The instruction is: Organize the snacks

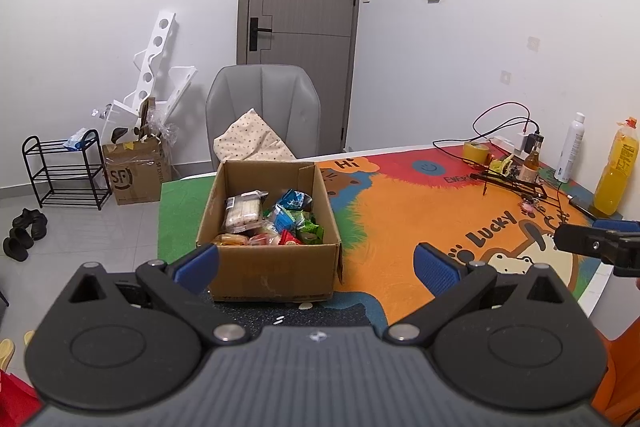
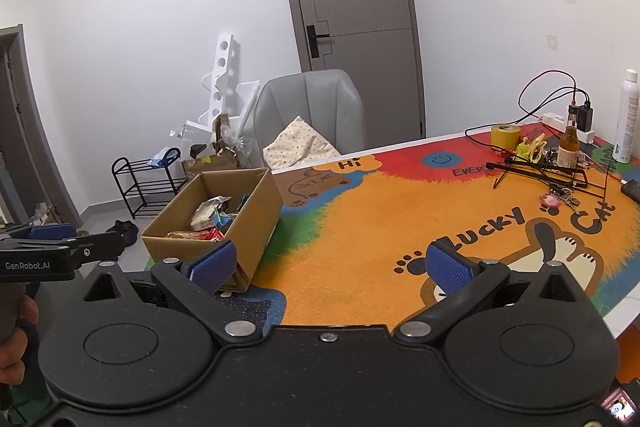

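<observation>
An open cardboard box (image 1: pixel 256 271) (image 2: pixel 256 211) stands on the left part of the colourful table mat (image 1: pixel 400 219) (image 2: pixel 380 223). Inside lie several snack packets (image 1: pixel 272 223) (image 2: pixel 208 223): a clear pack of pale wafers, blue and green bags, orange and red ones at the front. My left gripper (image 1: pixel 316 267) hovers open just in front of the box, nothing between its blue pads. My right gripper (image 2: pixel 332 267) is open and empty too, to the right of the box above the mat. Each gripper's tip shows at the edge of the other's view.
A grey chair (image 1: pixel 264 107) with a dotted cushion stands behind the table. At the far right of the mat are a tape roll (image 2: pixel 505 135), cables, a black wire stand (image 2: pixel 540 173), a small bottle (image 2: pixel 568 143), a white spray can (image 2: pixel 626 117) and an orange juice bottle (image 1: pixel 616 171). A shoe rack (image 1: pixel 64 171) and another carton stand on the floor.
</observation>
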Tool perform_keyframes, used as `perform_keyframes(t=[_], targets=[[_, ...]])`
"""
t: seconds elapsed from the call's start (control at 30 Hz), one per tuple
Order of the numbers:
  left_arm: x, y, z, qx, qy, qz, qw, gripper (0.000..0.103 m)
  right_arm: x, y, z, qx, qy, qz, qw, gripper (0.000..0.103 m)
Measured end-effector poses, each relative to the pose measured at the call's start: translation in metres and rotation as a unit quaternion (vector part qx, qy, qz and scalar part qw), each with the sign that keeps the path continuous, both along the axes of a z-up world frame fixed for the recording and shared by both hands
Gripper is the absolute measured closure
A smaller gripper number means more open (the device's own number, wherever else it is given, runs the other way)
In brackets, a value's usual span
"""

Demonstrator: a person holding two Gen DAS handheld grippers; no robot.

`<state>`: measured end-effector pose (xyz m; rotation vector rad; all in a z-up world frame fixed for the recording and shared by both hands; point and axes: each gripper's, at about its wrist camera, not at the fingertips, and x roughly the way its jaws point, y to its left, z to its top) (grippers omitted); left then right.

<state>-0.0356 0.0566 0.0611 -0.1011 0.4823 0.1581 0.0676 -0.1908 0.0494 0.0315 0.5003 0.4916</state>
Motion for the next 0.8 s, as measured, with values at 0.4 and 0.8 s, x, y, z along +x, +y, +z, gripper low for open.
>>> perform_keyframes(t=[0.4, 0.8], targets=[[-0.0019, 0.0, -0.0014, 0.0, 0.0, 0.0, 1.0, 0.0, 0.0014, 0.0021, -0.0006, -0.003, 0.002, 0.0, 1.0, 0.0], [-0.0004, 0.0005, -0.0019, 0.003, 0.003, -0.001, 1.0, 0.0, 0.0031, 0.0022, -0.0011, -0.002, 0.004, 0.0, 1.0, 0.0]])
